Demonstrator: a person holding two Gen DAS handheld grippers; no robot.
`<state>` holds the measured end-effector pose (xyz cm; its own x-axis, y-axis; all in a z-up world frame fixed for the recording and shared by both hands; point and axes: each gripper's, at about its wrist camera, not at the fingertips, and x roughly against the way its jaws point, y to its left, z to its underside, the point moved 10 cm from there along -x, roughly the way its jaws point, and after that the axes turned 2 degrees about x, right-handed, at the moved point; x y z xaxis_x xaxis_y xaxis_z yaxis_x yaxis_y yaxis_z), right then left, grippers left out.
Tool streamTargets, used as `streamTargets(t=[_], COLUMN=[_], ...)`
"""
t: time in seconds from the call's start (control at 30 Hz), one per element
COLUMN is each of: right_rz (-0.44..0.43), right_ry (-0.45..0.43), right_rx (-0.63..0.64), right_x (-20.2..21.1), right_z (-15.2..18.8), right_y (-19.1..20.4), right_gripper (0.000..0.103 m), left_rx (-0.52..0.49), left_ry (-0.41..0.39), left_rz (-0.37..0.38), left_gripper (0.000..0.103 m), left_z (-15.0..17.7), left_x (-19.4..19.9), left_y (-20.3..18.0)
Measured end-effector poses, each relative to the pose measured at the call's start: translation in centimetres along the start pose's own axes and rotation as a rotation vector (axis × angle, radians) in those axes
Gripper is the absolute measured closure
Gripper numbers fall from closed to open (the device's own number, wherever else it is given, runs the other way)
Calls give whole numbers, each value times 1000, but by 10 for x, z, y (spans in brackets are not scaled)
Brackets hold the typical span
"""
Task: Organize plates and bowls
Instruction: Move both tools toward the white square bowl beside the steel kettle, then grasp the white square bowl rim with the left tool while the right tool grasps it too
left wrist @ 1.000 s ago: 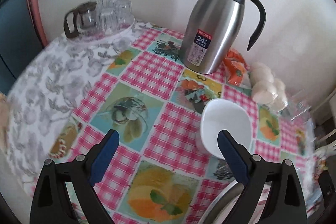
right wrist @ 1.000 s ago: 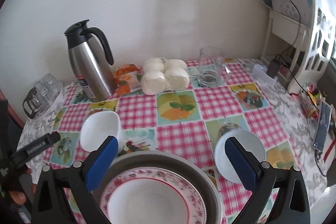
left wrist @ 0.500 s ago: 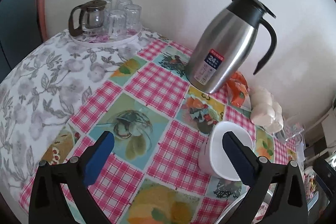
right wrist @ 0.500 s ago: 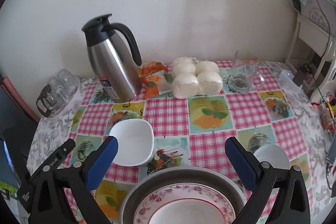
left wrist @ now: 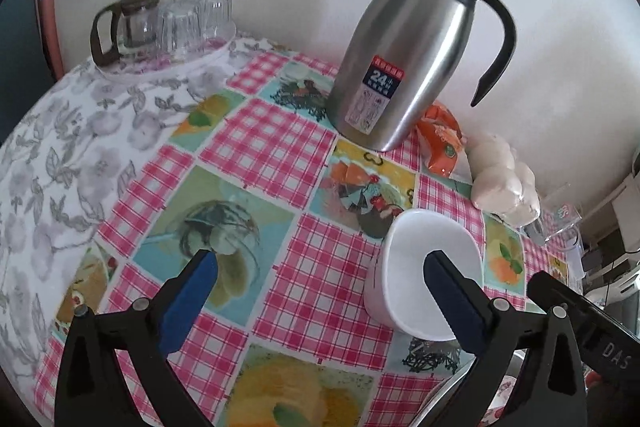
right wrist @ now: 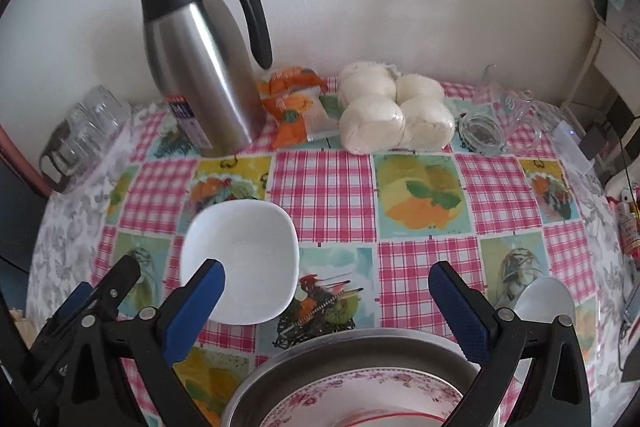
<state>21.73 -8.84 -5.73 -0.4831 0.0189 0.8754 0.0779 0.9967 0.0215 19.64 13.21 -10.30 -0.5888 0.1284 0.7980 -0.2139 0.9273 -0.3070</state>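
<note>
White bowl sits on checked tablecloth by white wall; both fingers wide apart, empty

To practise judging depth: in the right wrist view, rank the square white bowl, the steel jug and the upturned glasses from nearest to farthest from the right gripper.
From the right gripper:
1. Square white bowl, just beyond its left finger.
2. Steel jug, farther back on the left, near the wall.
3. Upturned glasses, far left table corner.
</note>
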Motion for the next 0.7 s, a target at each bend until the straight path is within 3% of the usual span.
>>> streamTargets(t=[0.2, 0.3, 0.4, 0.6, 0.7], right_rz=[62, 80, 101, 104, 104], right_ry=[61, 84, 105, 153, 178], right_rx=[-10, -10, 6, 4, 7], right_x=[-23, -32, -40, -57, -64], right_z=[2, 1, 2, 5, 8], right_y=[1, -2, -1, 2, 3], right_gripper=[0, 3, 14, 26, 40], left_rx=[45, 73, 87, 111, 98], left_ry=[80, 104, 124, 171, 181], left_rz=[5, 35, 49, 107, 115], left_gripper=[2, 11, 21, 37, 43], left_z=[9, 10, 11, 15, 16], left_x=[-23, -31, -38, -51, -54], left_y=[2, 1, -1, -12, -18])
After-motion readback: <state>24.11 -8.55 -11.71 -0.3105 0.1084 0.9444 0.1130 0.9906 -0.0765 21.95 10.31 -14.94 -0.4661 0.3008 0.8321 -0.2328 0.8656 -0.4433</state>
